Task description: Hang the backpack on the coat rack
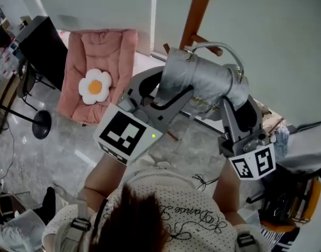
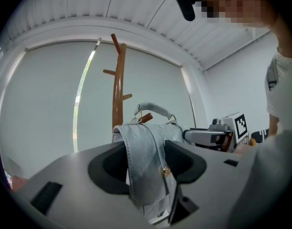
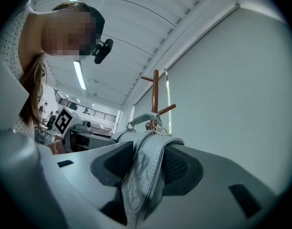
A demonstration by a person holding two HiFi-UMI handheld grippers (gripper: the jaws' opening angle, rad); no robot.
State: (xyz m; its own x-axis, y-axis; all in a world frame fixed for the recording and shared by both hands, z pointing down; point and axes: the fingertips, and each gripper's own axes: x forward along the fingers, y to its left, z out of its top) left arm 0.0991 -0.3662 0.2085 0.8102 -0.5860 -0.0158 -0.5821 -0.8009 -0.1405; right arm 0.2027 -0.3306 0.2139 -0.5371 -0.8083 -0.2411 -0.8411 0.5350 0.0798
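**Backpack held in both grippers, short of the rack**

Left gripper [image 2: 146, 163]: jaws closed on a flat silver-grey strap of the backpack [image 1: 202, 77]. In the left gripper view the strap runs down between the pads, with a small gold stud on its edge. Right gripper [image 3: 146, 161]: jaws closed on a bunched fold or strap of the same material, which fills the gap between the pads. I cannot tell which part of the bag it is.

Position: in the head view the backpack sits at centre to centre-right of the frame, carried between the two grippers and clear of the floor. The wooden coat rack [image 1: 197, 9] stands just beyond it at upper centre. No peg is touching the bag.

Orientation: the bag's top edge runs across the frame, from centre towards the right and slightly down. The top handle [image 1: 219, 49] arches above it on the rack side. Both gripper views show the handle uppermost, so the bag hangs roughly upright, with its long axis probably top to bottom.

Handling (judgement): soft faux-leather shell that creases and sags at the grip points, so it is not stiff. It looks light to moderate in weight. The smooth surface could slip through the pads. The straps are a secure place to grip, and the handle loop, held open by metal rings, is the natural part to drop over a peg.
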